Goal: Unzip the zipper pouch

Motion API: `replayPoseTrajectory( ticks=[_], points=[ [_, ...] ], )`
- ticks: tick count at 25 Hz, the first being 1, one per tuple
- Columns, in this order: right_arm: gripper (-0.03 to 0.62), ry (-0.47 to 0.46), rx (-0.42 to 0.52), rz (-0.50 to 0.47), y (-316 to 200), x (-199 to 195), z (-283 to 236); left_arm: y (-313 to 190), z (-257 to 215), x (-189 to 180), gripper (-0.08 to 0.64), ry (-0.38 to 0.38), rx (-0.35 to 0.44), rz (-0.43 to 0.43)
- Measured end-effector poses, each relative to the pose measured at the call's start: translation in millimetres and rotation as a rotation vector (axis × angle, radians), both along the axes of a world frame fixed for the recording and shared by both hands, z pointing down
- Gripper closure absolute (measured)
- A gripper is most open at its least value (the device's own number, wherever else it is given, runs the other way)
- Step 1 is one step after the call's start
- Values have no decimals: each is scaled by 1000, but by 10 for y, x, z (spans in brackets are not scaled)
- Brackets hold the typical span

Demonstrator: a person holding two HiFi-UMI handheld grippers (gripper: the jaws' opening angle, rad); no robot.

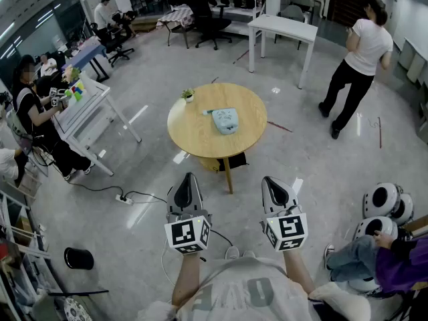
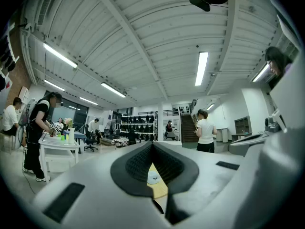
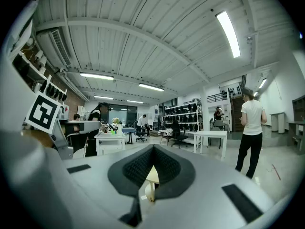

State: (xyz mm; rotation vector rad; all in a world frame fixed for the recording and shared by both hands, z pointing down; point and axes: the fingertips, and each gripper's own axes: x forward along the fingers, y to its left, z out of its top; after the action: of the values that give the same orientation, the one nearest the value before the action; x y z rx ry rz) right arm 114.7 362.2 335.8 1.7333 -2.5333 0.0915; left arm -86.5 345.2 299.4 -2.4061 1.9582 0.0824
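A pale blue zipper pouch (image 1: 225,120) lies flat near the middle of a round wooden table (image 1: 190,139), a little toward the table's right edge, with nothing touching it; whether its zipper is open or done up is too small to tell. A small potted plant (image 1: 188,95) stands close to the table's far left edge, well apart from the pouch. On the near side of the table, out over the grey floor and not reaching the table, the person wearing the camera holds two grippers side by side, both level and aimed toward the table. The left gripper (image 1: 188,176) has its jaws pressed together with nothing held (in the left gripper view the pouch and tabletop show only as a distant sliver past the dark pads). The right gripper (image 1: 271,180) is likewise closed and empty, and its own view shows a thin strip of the table's edge and leg beyond the pads. Each gripper carries a cube with black and white square markers at its rear. Farther off, a person in a white top and black trousers (image 1: 358,59) stands beyond the table's right side, near a white rectangular table (image 1: 284,27). Off to the left, another person (image 1: 30,109) stands at a slanted white desk (image 1: 83,109).
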Motion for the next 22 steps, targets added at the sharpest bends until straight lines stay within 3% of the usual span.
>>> replayPoseTrajectory(
  ticks=[10,16,22],
  points=[
    [565,-32,-3,-16,-36,-211,37,-83,29,-170,535,11,8,11],
    [563,-134,-19,-1,-91,-219,66,-144,81,-211,535,26,20,35],
    [563,-122,-28,27,-210,-300,147,-274,170,-325,535,31,24,52]
  ],
)
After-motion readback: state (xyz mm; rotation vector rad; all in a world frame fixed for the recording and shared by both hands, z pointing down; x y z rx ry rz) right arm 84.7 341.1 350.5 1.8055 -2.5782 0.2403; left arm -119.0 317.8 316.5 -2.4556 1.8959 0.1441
